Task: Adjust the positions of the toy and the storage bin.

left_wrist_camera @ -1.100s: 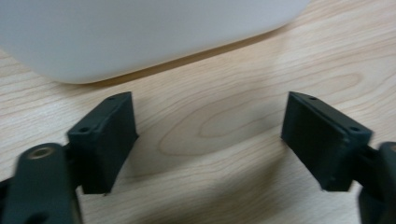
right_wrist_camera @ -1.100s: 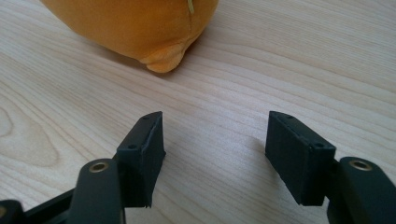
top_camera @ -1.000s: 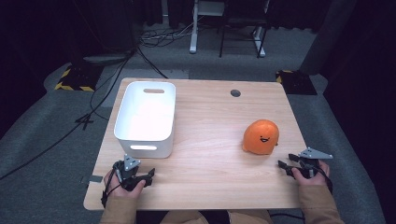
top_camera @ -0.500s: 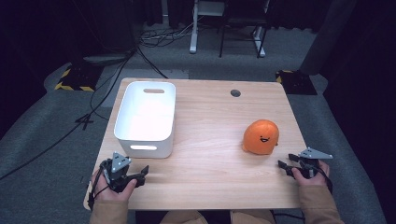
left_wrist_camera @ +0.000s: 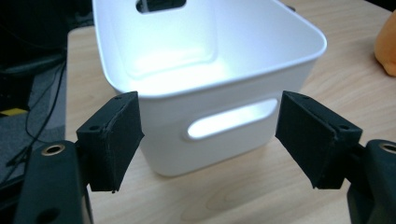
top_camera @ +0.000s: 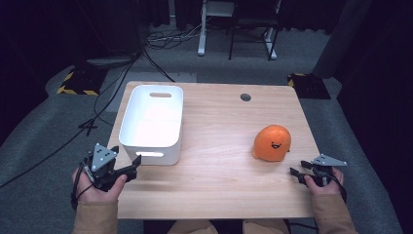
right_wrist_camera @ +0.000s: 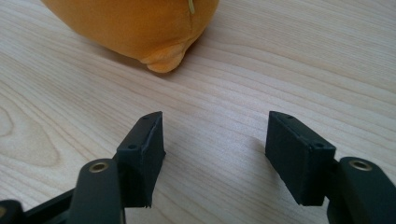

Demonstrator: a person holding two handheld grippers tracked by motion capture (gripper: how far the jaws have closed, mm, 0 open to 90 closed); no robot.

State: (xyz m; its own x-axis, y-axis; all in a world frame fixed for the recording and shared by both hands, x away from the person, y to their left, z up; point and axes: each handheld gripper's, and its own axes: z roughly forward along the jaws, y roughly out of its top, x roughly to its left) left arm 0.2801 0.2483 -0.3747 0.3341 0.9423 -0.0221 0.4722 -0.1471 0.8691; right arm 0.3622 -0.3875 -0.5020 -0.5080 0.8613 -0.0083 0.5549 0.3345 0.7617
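High view: the left tongs [top_camera: 127, 164] are now raised higher than a second ago and sit just before the near wall of the white bin [top_camera: 152, 122] on the table [top_camera: 219, 131]. The right tongs [top_camera: 298, 171] have not moved, near the orange plush toy [top_camera: 272, 143].

Left gripper view: the left tongs [left_wrist_camera: 210, 135] stand spread with nothing between them, apart from the bin [left_wrist_camera: 210, 70]; they have just been closing a little.

Right gripper view: the right tongs [right_wrist_camera: 215, 149] are spread and empty above the table [right_wrist_camera: 280, 70], the plush toy [right_wrist_camera: 135, 23] ahead, apart.
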